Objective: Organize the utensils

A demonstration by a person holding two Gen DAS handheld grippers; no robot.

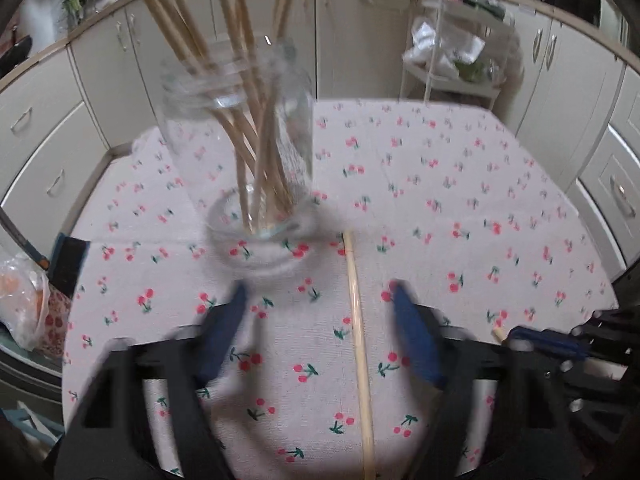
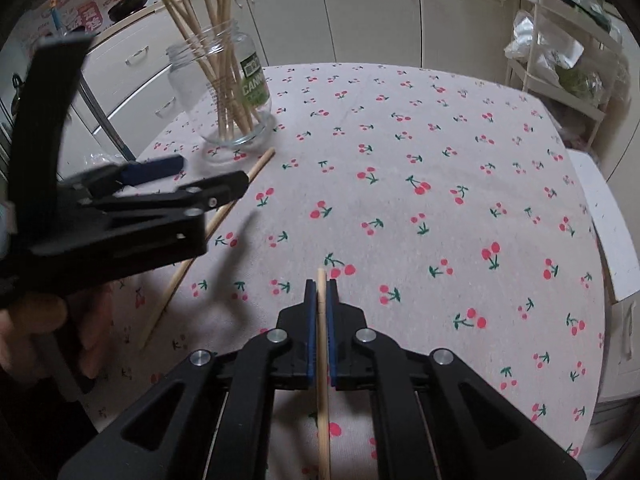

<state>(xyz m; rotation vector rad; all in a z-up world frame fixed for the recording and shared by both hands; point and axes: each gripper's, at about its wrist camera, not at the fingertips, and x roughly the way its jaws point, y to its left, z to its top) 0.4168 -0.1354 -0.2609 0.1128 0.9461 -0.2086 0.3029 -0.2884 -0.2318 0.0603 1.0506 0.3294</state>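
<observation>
Though blurred, left gripper [image 1: 318, 300] fingers apart over a table chopstick [image 1: 360, 344]; right gripper [image 2: 319, 284] clamping another chopstick [image 2: 322, 380], its end cropped.

Home kitchen, cream cabinet doors [image 2: 372, 4] with metal handles along the walls, countertop [image 1: 80, 32] above them, white wire rack [image 2: 560, 64] of bagged groceries, table with a cherry-print tablecloth [image 2: 420, 152] in the middle

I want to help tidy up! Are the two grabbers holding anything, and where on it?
The right gripper pinches a thin wooden chopstick close to one end. The left gripper holds nothing; another wooden chopstick lies on the tablecloth between its open jaws.
</observation>
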